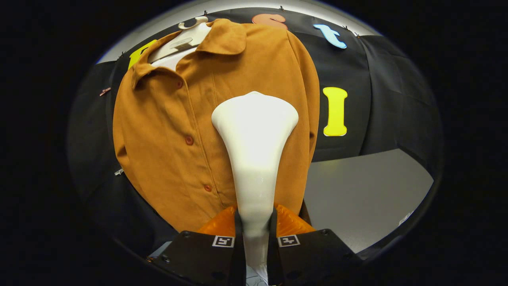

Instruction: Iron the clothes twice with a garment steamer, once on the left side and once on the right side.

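A mustard-brown buttoned shirt [166, 131] hangs on a white hanger [186, 37] against the booth wall. My gripper [256, 222] is shut on the white garment steamer [254, 135], both fingers pressing on its narrow handle. The steamer's wide head points up and forward, lying over the shirt's right half, right of the button line. Whether the head touches the cloth I cannot tell. The shirt's lower right part is hidden behind the steamer.
A grey tabletop [365, 198] spreads out to the right of the shirt and below it. Black cloth walls [397, 99] close the booth behind and on both sides.
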Demonstrator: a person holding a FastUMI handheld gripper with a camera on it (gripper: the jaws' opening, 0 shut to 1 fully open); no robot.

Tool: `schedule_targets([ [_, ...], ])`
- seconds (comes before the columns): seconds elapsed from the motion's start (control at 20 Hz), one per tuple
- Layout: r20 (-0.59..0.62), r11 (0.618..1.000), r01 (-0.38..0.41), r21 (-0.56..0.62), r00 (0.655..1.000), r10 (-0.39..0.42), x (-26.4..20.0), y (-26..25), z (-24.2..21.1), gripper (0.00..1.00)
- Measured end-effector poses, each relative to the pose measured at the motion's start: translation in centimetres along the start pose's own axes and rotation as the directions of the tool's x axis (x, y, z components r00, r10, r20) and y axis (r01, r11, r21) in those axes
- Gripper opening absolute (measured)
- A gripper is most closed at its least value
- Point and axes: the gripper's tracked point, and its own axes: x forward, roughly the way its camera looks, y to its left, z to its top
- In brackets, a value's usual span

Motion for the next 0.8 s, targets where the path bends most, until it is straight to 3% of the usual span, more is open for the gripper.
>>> schedule_targets([
  [0.4,-0.1,1.0,0.01,0.026,0.995,-0.007,1.2,-0.4,-7.6,0.25],
  [0.8,-0.082,0.998,0.052,0.024,0.995,-0.05,2.6,0.0,-13.7,0.25],
])
